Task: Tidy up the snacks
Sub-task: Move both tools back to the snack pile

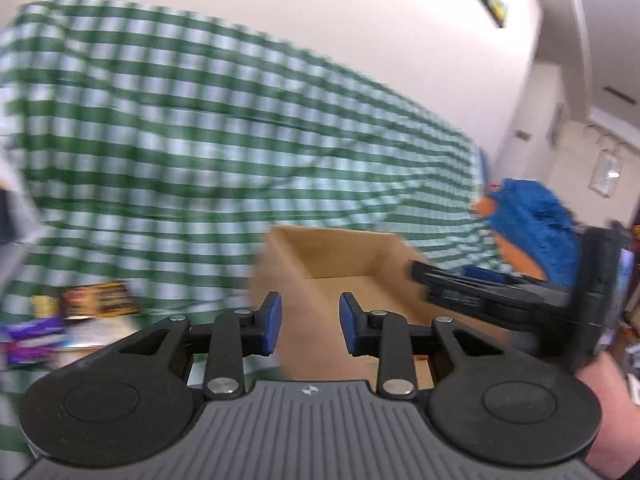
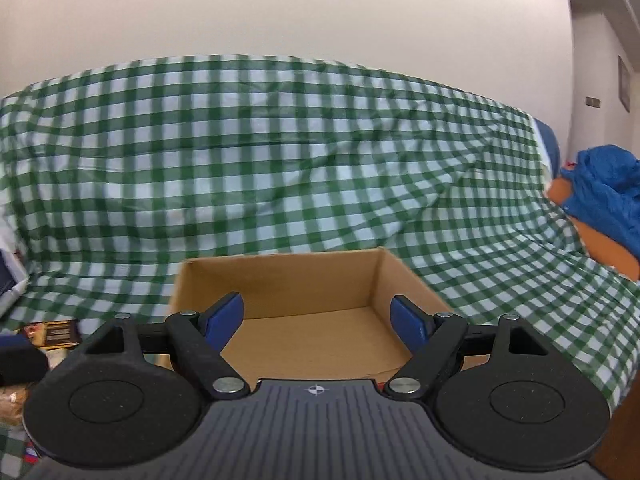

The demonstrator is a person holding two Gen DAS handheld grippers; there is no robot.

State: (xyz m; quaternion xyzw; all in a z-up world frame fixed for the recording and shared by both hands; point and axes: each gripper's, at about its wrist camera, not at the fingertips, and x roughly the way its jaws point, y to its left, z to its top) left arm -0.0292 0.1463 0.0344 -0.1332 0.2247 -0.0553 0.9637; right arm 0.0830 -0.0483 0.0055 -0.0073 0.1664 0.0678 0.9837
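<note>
**Both tongs empty above an open cardboard box on a checked cloth; snacks lie off to the left.**

Nearest the lens, the left tongs [image 1: 310, 324] stand partly open with nothing between the blue pads, while the right tongs [image 2: 318, 322] are spread wider, also empty, over the bare floor of the cardboard box [image 2: 304, 280]. The snack packets [image 1: 92, 300] lie on the green-checked cloth [image 2: 280, 152] toward its left edge, just beside the box's left wall, blurred in the left view and only partly visible in the right one. Likely risks: the left view is smeared by motion, so a fast reach may miss or crush a thin packet; the light, unweighted box may slide or tip if a finger knocks its wall; the rumpled cloth may drag along; the two tongs, near each other, may collide.
</note>
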